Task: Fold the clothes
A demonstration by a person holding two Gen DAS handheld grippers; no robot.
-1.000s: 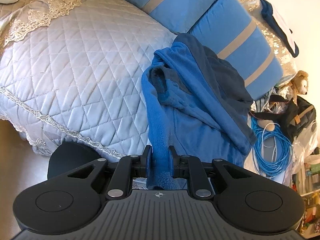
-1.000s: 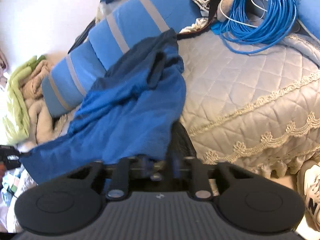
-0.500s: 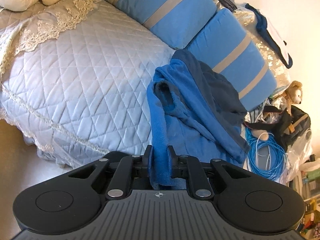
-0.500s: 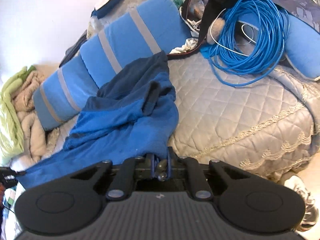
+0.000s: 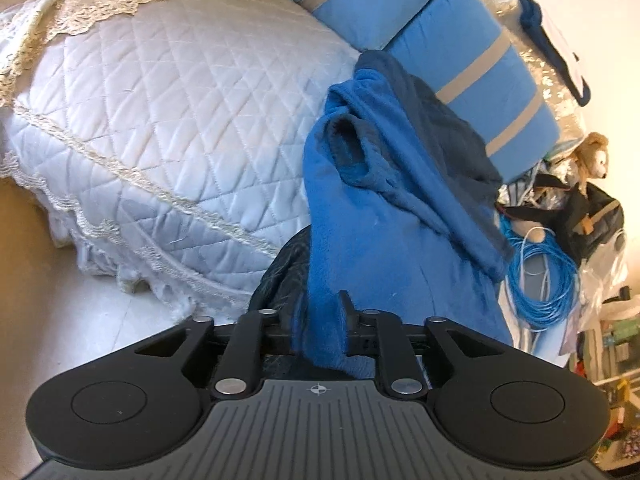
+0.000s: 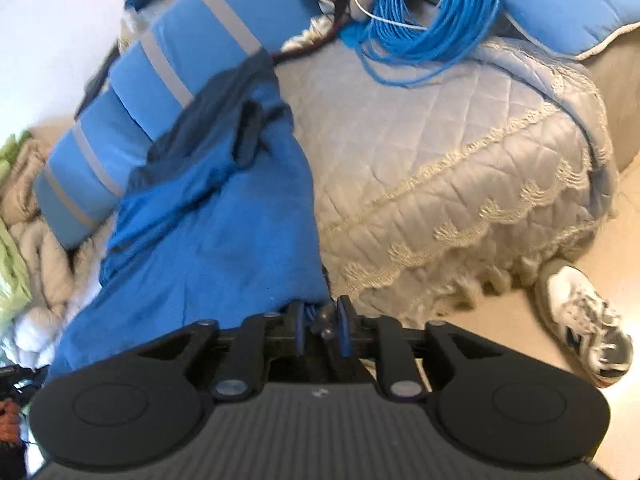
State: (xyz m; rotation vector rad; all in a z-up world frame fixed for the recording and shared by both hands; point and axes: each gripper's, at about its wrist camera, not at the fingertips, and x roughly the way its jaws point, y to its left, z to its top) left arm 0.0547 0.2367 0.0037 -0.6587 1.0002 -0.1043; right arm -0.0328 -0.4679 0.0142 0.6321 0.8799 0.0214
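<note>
Because the blue fleece garment [image 5: 384, 240] is soft and thick, I judge it will sag, stretch and drag rather than hold any shape, so I have to carry it by its edge at 2 points. My left tool [image 5: 322, 320] has its jaws closed down on a thick bunch of the fleece hem, with fabric filling the gap between them. My right tool [image 6: 320, 320] sits with its jaws nearly together on what looks like a thin edge of the same garment [image 6: 224, 240], though the view there is blurred and I cannot tell for certain how much cloth is caught.

The garment lies on the bed [image 5: 168, 120], its far end, with a darker navy lining turned out, resting against the striped blue cushions [image 5: 480, 80] and its near end running off the bed's edge to my tools. A coil of blue cable [image 6: 432, 12] sits on the bed beyond the garment, near the cushions, and a white sneaker [image 6: 584, 320] is on the floor beside the bed.

I judge it light but grippy: fleece clings to the quilted cover, so lifting is safer than dragging. The crumpled sleeve [image 5: 348, 148] by the cushions will need spreading flat, best taken at its cuff or the shoulder seam.
</note>
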